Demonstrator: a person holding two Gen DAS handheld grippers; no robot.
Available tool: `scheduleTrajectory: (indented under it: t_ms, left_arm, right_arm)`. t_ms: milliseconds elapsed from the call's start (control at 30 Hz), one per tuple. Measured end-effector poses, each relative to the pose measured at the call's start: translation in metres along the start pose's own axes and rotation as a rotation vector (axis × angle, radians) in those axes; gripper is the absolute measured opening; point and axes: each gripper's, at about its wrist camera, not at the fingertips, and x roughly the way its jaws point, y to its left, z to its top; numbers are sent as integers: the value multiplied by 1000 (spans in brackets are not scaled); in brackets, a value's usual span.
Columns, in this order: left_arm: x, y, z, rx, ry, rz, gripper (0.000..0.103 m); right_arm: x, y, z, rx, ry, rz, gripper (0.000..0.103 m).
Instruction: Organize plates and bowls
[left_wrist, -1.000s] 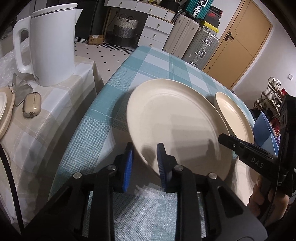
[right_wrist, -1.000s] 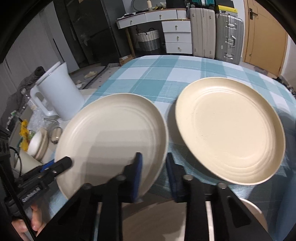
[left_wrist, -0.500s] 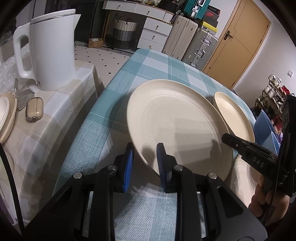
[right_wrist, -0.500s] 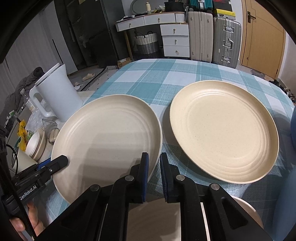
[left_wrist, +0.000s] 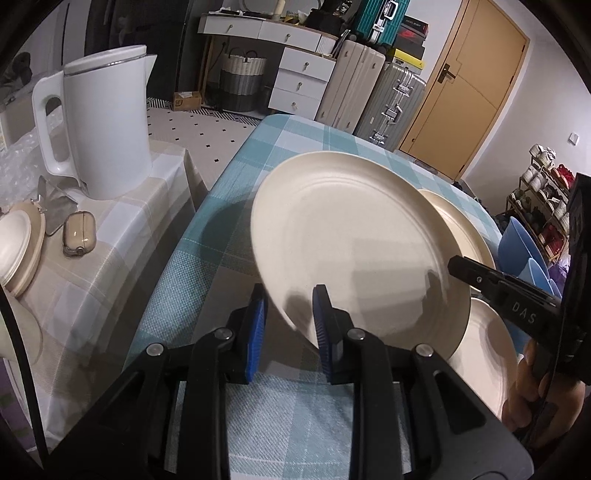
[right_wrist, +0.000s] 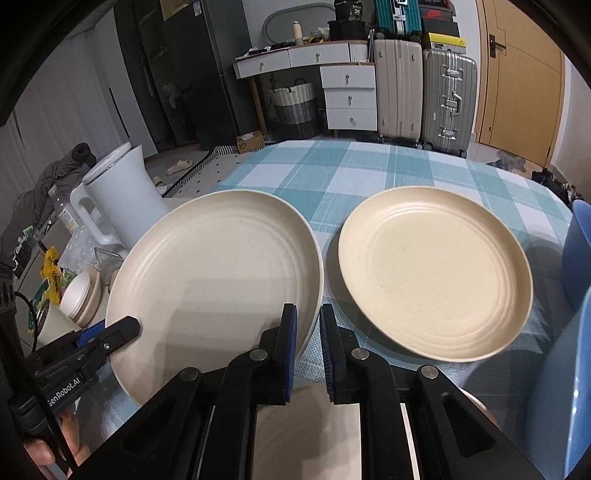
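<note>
Since a moment ago the right gripper (right_wrist: 307, 345) has closed in around the near edge of the lifted cream plate (right_wrist: 218, 280), its blue pads narrow with the rim between them. Left gripper (left_wrist: 289, 325) has that same plate's rim (left_wrist: 347, 251) between its pads too, gap a bit wider; can't tell if either one's really pinching. Plate's tilted and up off the teal checked tablecloth (right_wrist: 369, 173). 2nd plate (right_wrist: 436, 273) lies flat just beside it, and a white kettle (left_wrist: 103, 129) stands on the side table
</note>
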Motion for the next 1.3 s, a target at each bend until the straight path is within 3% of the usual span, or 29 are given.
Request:
scheduleTrajectory:
  t_ms: [600, 1300]
  left_arm:
    - [-54, -54, -4, 98, -49, -51, 22]
    - [-100, -132, -31, 224, -58, -95, 22]
  right_arm:
    - [-68, -18, -15, 53, -83, -39, 13]
    - [-144, -50, -59, 143, -135, -76, 14]
